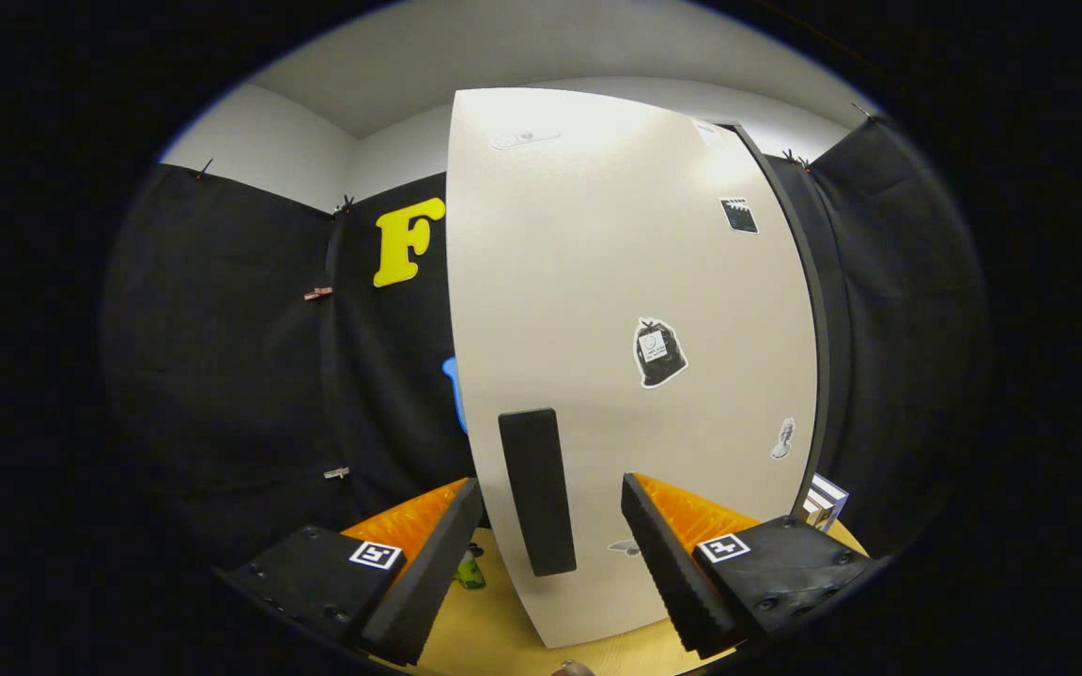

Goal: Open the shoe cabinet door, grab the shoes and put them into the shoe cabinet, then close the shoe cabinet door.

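Note:
The shoe cabinet's pale door (pixel 616 310) stands right in front of me, with a few stickers on it. Its dark upright bar handle (pixel 537 490) sits low on the door near its left edge, between my two fingers and a little ahead of them. My gripper (pixel 552 540) is open, one finger on each side of the handle, neither pressing on it. The left fingertip (pixel 462 526) reaches past the door's left edge. A dark side panel of the cabinet (pixel 809 310) runs along the door's right edge.
The cabinet stands on a light wooden surface (pixel 494 629). A small green object (pixel 470 569) lies on it beside the left finger. A small white box (pixel 825 500) sits at the cabinet's right foot. Black cloth walls close in left and right.

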